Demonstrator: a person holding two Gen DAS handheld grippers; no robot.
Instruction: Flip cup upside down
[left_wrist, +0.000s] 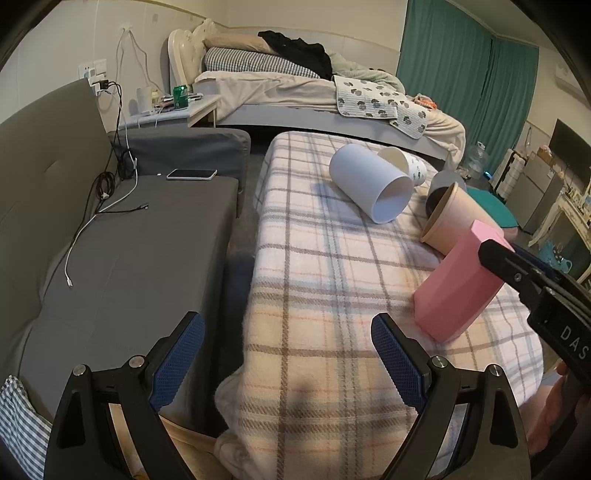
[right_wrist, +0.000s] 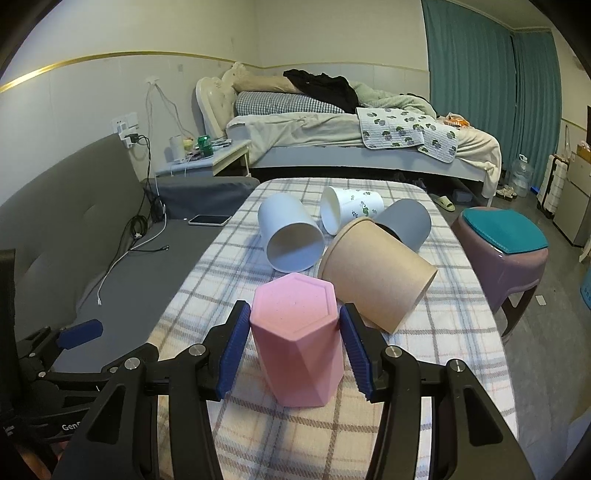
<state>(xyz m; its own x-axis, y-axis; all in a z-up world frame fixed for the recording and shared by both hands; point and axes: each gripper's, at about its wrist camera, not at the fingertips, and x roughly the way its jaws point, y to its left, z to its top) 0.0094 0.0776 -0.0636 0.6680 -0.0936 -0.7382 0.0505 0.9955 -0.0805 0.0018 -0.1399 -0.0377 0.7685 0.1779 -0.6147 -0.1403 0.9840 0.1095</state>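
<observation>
We see the counter (right_wrist: 461, 325), draped in a checked blanket (left_wrist: 314, 295), with a brown cup (right_wrist: 376, 273) and a white cup (right_wrist: 291, 232) lying on their sides toward its far end. The pink cup (right_wrist: 297, 339) stands base-up near the counter's near edge, pinched by our right tongs (right_wrist: 293, 339). Our left tongs (left_wrist: 288, 360) hang released over the near left edge.

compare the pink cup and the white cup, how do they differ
The pink cup is faceted with a hexagonal base, stands base-up and tilted, between the right gripper pads. The white cup is smooth and round, lies on its side with its open mouth showing, and nothing touches it. Both rest on the plaid blanket.
</observation>
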